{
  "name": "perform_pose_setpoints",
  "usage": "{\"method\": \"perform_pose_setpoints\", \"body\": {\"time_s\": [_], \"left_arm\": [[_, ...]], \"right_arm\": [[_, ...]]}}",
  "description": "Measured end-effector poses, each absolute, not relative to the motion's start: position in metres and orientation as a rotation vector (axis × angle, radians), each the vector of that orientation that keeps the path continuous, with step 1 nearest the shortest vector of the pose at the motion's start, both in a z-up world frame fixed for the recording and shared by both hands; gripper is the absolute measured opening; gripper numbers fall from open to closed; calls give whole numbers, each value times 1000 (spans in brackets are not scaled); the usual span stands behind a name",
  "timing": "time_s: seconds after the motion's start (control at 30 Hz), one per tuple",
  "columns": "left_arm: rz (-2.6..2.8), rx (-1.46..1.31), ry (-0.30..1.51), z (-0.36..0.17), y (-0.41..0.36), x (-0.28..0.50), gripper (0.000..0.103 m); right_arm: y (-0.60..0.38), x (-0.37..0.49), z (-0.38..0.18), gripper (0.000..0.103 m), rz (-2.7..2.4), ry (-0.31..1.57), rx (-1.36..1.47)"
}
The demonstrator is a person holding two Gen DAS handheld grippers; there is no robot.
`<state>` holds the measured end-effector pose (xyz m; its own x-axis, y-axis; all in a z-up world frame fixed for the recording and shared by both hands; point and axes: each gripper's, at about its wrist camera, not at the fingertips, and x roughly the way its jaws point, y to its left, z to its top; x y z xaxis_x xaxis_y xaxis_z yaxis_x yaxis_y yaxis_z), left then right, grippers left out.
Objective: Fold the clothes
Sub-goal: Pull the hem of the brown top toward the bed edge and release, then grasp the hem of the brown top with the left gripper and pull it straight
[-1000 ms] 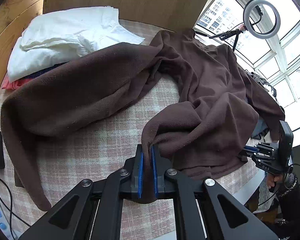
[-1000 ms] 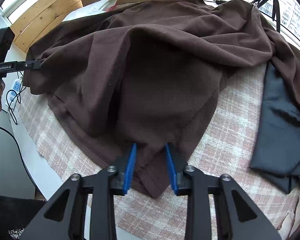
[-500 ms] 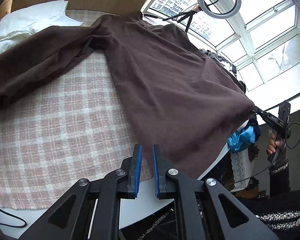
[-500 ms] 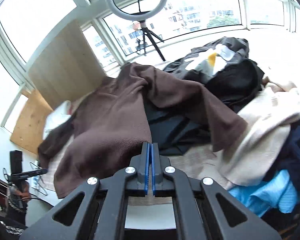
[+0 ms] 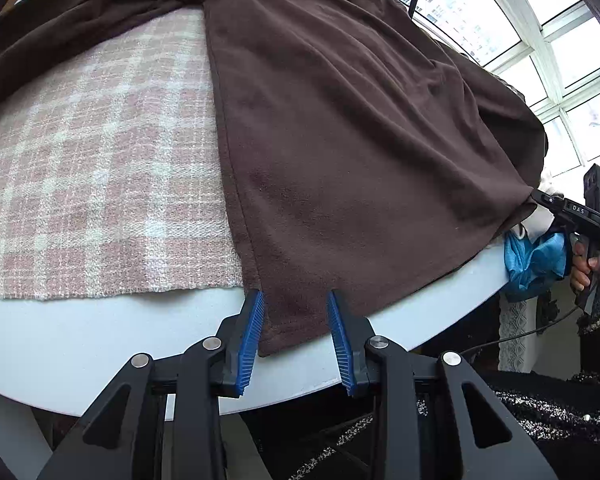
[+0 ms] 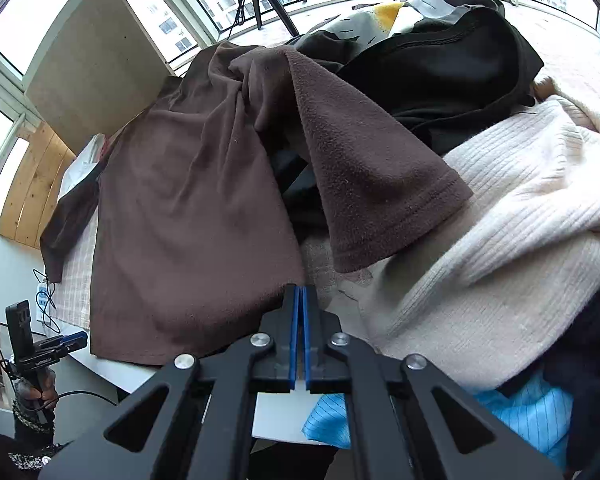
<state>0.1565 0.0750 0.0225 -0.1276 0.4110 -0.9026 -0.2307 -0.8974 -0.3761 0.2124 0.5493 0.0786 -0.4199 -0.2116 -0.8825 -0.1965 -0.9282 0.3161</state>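
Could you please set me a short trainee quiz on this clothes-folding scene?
1. True or false: the right gripper has its jaws shut on the hem of the brown fleece top.
2. What covers the round white table beside the top? A. a pink plaid woven cloth; B. a green towel; C. newspaper.
3. Fill in: the top's loose sleeve ends beside a ribbed knit sweater coloured ____.

Key: 1 true; 2 A; 3 cream.
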Motion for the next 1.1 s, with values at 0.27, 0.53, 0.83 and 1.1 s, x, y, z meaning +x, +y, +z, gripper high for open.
{"method": "perform_pose_setpoints", "body": {"time_s": [0.27,0.53,0.83,1.1], "left_arm": [[2185,-1653,-254,32,80,158,0],[2299,-1544,-490,90,9,172,0],[2256,-1696,-256,42,62,172,35],[2238,-1751,-74,17,95,174,0]], "right_arm": [[557,217,81,2,-2514,-508,1645],[543,221,79,2,-2443,-523,1593],[544,226,72,2,-2486,-440,1640],[543,228,71,2,-2492,-399,1638]]}}
